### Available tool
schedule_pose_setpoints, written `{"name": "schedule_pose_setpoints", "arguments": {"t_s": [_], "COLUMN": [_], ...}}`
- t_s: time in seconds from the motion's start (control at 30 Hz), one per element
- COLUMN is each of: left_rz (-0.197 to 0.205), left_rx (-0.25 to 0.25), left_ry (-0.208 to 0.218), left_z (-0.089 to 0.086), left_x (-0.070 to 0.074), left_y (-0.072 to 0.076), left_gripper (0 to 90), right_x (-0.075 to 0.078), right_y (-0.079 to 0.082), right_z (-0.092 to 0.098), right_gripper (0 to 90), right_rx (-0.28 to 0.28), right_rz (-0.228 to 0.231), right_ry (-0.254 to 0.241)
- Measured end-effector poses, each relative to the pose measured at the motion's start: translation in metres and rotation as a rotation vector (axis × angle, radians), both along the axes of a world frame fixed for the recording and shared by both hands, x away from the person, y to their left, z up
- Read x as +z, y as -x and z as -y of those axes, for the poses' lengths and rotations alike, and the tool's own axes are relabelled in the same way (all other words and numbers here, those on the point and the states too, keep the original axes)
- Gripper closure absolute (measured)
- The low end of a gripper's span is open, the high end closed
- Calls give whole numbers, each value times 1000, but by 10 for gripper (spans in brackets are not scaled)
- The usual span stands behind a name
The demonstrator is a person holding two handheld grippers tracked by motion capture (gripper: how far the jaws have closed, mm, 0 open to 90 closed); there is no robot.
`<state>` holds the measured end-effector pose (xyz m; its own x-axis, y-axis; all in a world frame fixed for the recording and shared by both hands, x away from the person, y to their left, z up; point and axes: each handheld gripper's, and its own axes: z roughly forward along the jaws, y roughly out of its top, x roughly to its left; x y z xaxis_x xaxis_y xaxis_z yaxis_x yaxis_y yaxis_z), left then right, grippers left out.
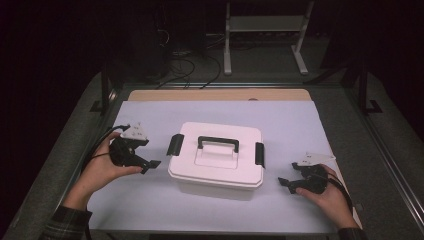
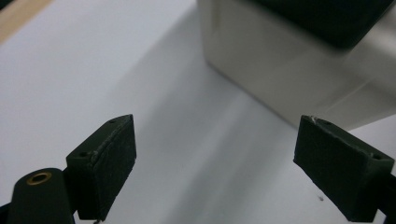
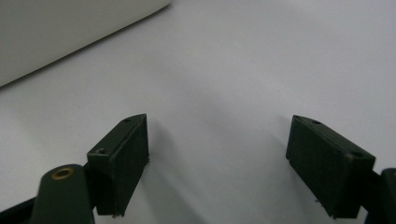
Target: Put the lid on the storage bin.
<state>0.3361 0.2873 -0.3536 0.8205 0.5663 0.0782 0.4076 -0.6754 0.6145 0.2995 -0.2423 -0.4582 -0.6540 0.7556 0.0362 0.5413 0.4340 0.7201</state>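
A white lidded storage box (image 1: 216,162) with a black carry handle (image 1: 218,142) and a black latch (image 1: 175,144) on each end stands mid-table. My left gripper (image 1: 151,165) sits just left of the box, low over the white sheet, jaws pointing at the box's left side. In the left gripper view (image 2: 215,163) its jaws stand wide apart with nothing between them, and the box wall (image 2: 271,70) rises ahead. My right gripper (image 1: 286,183) rests on the sheet right of the box, open and holding nothing; the right gripper view (image 3: 217,163) has the box edge (image 3: 56,37) at upper left.
A white sheet (image 1: 300,130) covers the tabletop, with a wooden strip (image 1: 220,95) along its far edge. Beyond the table stand a white metal rack (image 1: 265,30) and loose cables (image 1: 185,65) on the dark floor. Black posts (image 1: 362,82) flank the table.
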Motion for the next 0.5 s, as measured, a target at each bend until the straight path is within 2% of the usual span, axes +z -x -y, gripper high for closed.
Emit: {"name": "schedule_pose_setpoints", "arguments": {"t_s": [0.07,0.13,0.3,0.4,0.5], "left_rz": [-1,-16,-11,-22,-14], "left_rx": [30,62,132,160,188], "left_ry": [-8,4,33,37,33], "left_z": [-4,-8,-20,-26,-31], "left_x": [-13,-25,-51,-64,-75], "left_y": [4,8,19,23,27], "left_gripper": [118,124,124,123,123], "right_x": [0,0,0,0,0], "right_y": [0,0,0,0,0], "right_z": [0,0,0,0,0], "right_gripper": [202,202,202,202,202], "right_rx": [0,0,0,1,0], "right_rz": [0,1,2,1,2], "right_ry": [0,1,2,3,2]}}
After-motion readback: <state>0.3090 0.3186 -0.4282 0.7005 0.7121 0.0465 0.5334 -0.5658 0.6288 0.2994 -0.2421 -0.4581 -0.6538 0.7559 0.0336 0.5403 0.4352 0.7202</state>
